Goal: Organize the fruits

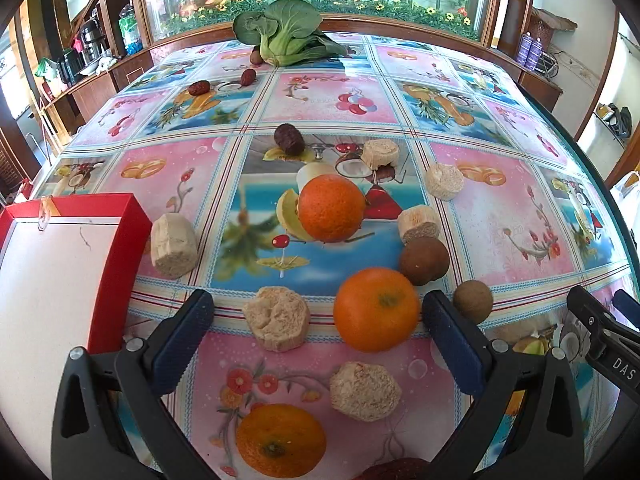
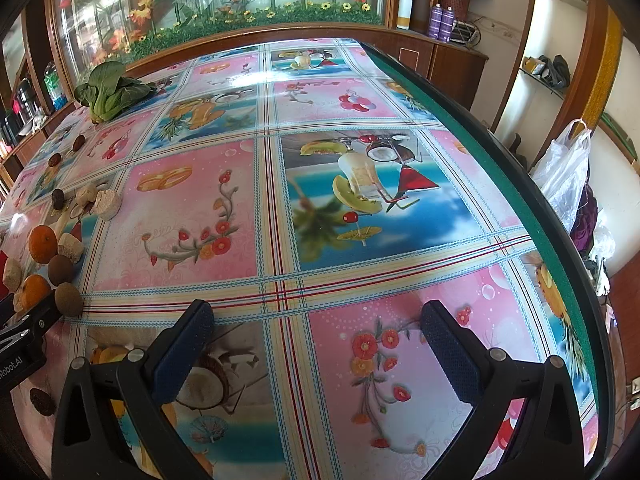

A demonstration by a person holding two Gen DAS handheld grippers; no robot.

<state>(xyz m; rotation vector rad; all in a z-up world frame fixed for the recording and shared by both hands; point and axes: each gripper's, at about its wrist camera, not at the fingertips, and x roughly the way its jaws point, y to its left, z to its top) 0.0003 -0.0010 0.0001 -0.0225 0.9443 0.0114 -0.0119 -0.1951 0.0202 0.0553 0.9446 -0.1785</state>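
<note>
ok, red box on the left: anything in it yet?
Looks empty. The red box shows only a bare white floor in the left wrist view; oranges lie on the table. Its near-left part is cut off.

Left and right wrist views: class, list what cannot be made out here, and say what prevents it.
- Red box, left wrist view: its left part is cut off by the frame edge, so its contents cannot be fully checked.
- Dark reddish item, left wrist view: cut off by the bottom edge, unidentifiable.
- Orange, right wrist view: partly hidden behind the left gripper.
- Right gripper: nothing lies between its fingers.
</note>
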